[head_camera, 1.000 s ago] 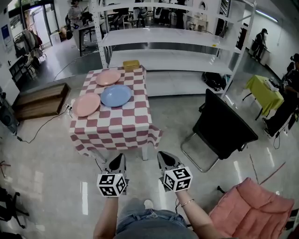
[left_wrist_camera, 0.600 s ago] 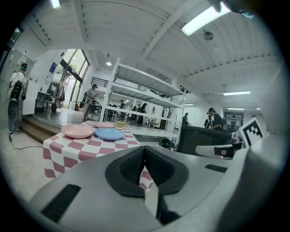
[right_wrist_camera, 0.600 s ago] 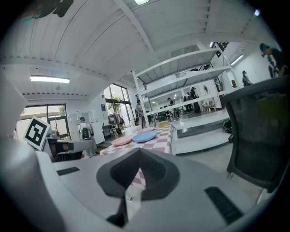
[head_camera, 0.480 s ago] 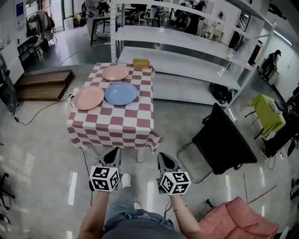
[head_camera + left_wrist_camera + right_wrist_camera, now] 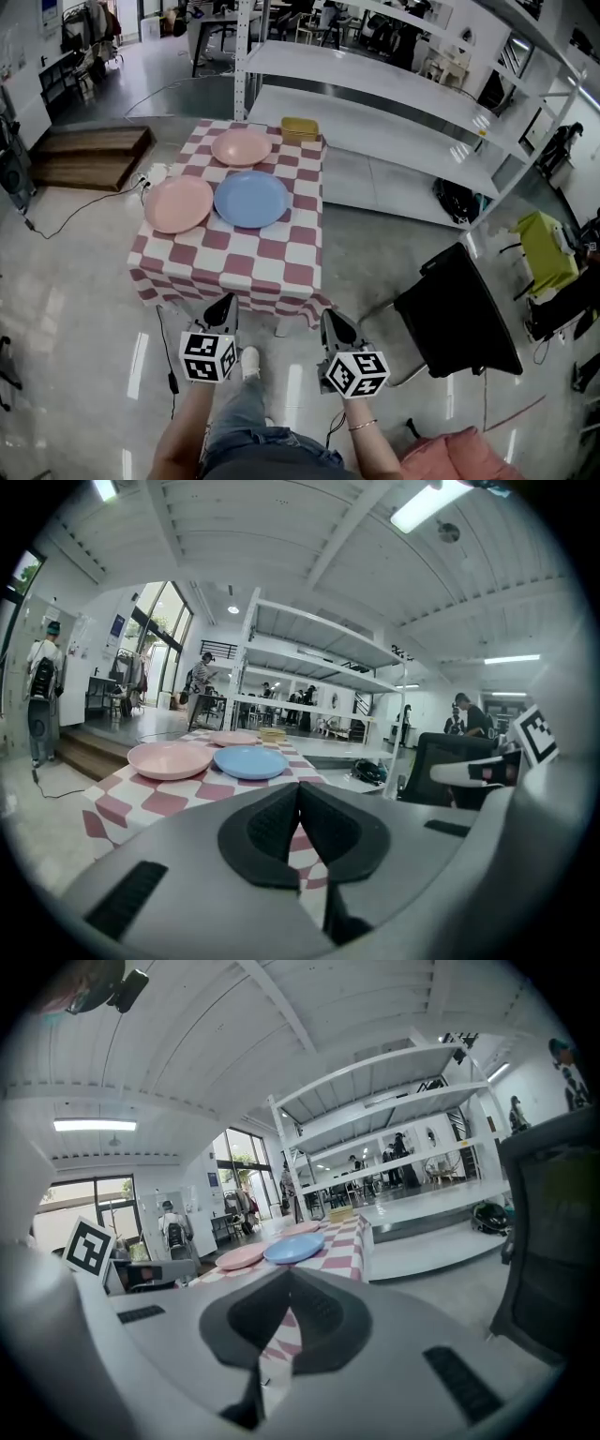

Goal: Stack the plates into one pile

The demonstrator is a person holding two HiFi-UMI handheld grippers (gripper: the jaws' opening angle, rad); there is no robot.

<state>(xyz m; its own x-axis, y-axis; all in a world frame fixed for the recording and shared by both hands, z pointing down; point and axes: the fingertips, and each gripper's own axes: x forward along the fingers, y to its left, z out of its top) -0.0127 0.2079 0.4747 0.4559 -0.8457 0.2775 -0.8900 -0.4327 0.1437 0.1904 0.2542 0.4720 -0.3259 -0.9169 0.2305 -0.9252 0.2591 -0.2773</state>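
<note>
Compared with 1 second ago, the checkered table (image 5: 281,267) sits closer in the head view, and both grippers have advanced toward its near edge. In that view 3 plates lie apart on the cloth: the blue plate (image 5: 250,198) in the middle, 1 pink plate (image 5: 178,203) just beside it at 9 o'clock, and the far pink plate (image 5: 241,146) at 12 o'clock, with a yellow box (image 5: 299,128) at 1 o'clock. The left gripper (image 5: 224,307) and right gripper (image 5: 334,324) hang short of the table, touching nothing. The left gripper view shows the left gripper (image 5: 298,799) with its jaws pressed together on nothing, and the pink plate (image 5: 172,758) and blue plate (image 5: 249,761) ahead at 11 o'clock. The right gripper view shows the right gripper (image 5: 286,1283) likewise closed and empty, with the blue plate (image 5: 294,1248) at 12 o'clock. All the plates lie flat, faces up; being round, they have no long axis. This looks like the approach step, with no stacking begun. The next move likely calls for parting 1 pair of jaws and pinching a plate's rim.
</note>
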